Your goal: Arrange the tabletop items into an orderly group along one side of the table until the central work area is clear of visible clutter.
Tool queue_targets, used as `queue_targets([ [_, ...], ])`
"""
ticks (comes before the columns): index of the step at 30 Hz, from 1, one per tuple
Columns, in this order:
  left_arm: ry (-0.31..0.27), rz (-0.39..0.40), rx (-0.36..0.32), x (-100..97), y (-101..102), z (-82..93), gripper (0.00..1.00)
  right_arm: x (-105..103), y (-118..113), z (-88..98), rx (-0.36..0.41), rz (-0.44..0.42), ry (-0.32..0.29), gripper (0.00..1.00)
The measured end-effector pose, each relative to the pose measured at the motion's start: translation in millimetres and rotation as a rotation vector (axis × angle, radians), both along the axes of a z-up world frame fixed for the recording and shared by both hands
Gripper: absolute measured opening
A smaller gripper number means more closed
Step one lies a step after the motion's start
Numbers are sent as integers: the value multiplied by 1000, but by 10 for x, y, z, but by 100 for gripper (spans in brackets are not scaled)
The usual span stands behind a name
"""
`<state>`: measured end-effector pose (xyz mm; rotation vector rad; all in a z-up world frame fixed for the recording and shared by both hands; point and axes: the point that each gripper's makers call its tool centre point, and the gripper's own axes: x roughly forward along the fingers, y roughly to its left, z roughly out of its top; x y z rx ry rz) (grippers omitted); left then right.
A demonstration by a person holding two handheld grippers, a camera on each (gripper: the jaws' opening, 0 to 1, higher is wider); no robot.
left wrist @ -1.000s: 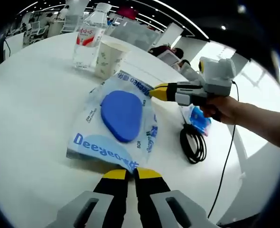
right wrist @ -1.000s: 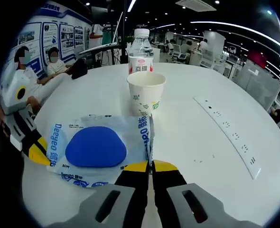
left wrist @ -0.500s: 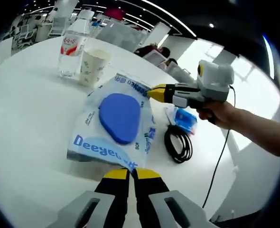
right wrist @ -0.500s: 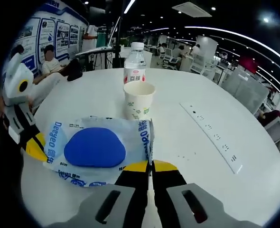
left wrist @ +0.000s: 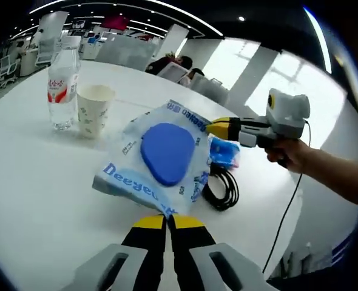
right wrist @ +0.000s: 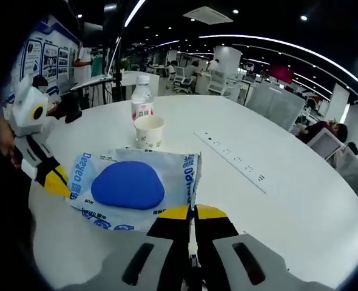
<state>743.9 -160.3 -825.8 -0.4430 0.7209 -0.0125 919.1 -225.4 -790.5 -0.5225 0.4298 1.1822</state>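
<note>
A clear "Deeyeo" package (left wrist: pixel 167 154) with a blue pad inside is stretched between both grippers, a little above the white table (left wrist: pixel 39 182). My left gripper (left wrist: pixel 168 219) is shut on its near corner. My right gripper (left wrist: pixel 218 127), held by a hand, comes in from the right and grips the far edge. In the right gripper view the right gripper (right wrist: pixel 193 212) is shut on the package (right wrist: pixel 127 185), and the left gripper (right wrist: pixel 56 180) holds the far corner. A paper cup (left wrist: pixel 94 110) and a water bottle (left wrist: pixel 60 85) stand together to the left.
A coiled black cable (left wrist: pixel 222 193) and a small blue packet (left wrist: pixel 225 151) lie on the table just beyond the package's right edge. A strip of sockets (right wrist: pixel 233 160) runs across the table top. The table edge (left wrist: pixel 288 200) falls away at the right. People sit in the background.
The package, held by both grippers, has drawn away from the cup and bottle, which now look smaller and farther. It now overlaps the blue packet and cable. Both views shifted.
</note>
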Motion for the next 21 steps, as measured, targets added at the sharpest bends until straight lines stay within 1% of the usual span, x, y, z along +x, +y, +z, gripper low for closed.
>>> queue_targets([
  [2, -3, -8, -1, 40, 30, 14, 0, 39, -84, -6, 8, -33, 5, 0],
  [5, -14, -35, 31, 118, 85, 53, 0, 27, -171, 26, 17, -64, 9, 0],
  [6, -14, -39, 31, 151, 111, 59, 0, 24, -206, 35, 19, -78, 8, 0],
  [12, -13, -66, 74, 311, 272, 42, 0, -11, -339, 31, 44, -144, 23, 0],
  [15, -14, -90, 116, 401, 357, 41, 0, -45, -369, 23, 47, -162, 29, 0],
  [19, -11, -93, 137, 560, 510, 39, 0, -68, -384, -1, 51, -185, 40, 0],
  [21, -9, -106, 172, 642, 598, 33, 0, -83, -374, -45, 55, -201, 50, 0],
])
